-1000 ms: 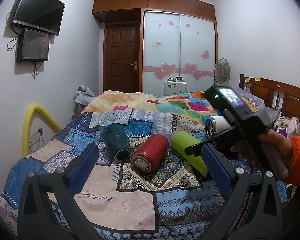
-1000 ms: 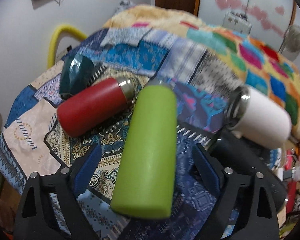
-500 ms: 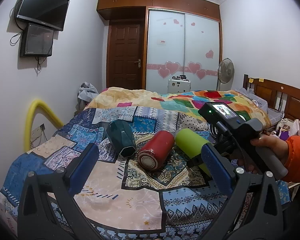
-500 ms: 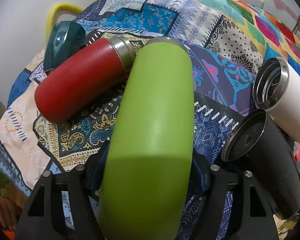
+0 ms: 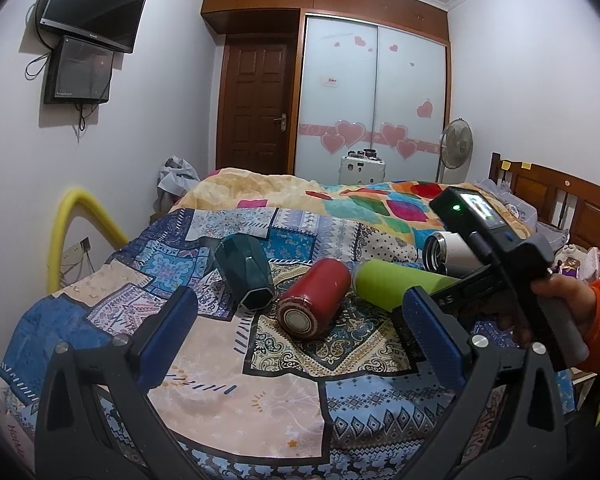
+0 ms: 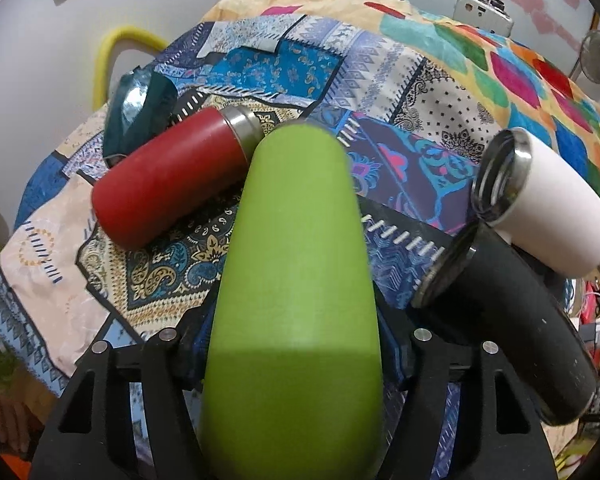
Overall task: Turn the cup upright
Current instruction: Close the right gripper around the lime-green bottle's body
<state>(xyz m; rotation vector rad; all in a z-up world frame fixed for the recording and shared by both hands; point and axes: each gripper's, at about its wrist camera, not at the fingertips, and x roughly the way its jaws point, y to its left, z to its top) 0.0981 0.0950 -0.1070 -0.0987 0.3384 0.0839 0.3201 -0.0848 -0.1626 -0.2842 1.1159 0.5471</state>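
Observation:
Several cups lie on their sides on the patchwork quilt. My right gripper (image 6: 296,344) is shut on the lime green cup (image 6: 296,280), which fills the middle of the right wrist view and also shows in the left wrist view (image 5: 396,286). A red cup (image 6: 168,184) lies left of it, a dark teal faceted cup (image 5: 246,272) further left. A black cup (image 6: 504,312) and a white cup (image 6: 556,208) lie to the right. My left gripper (image 5: 300,336) is open and empty, held above the bed's near edge.
A yellow padded rail (image 5: 66,232) curves up at the bed's left side. A wooden headboard (image 5: 556,200) stands at the right. A wardrobe with sliding doors, a fan and a door stand at the far wall.
My right gripper moved forward around the green cup and closed on it. The cup's far end now looks raised slightly. The left gripper stayed open, drifting a little.

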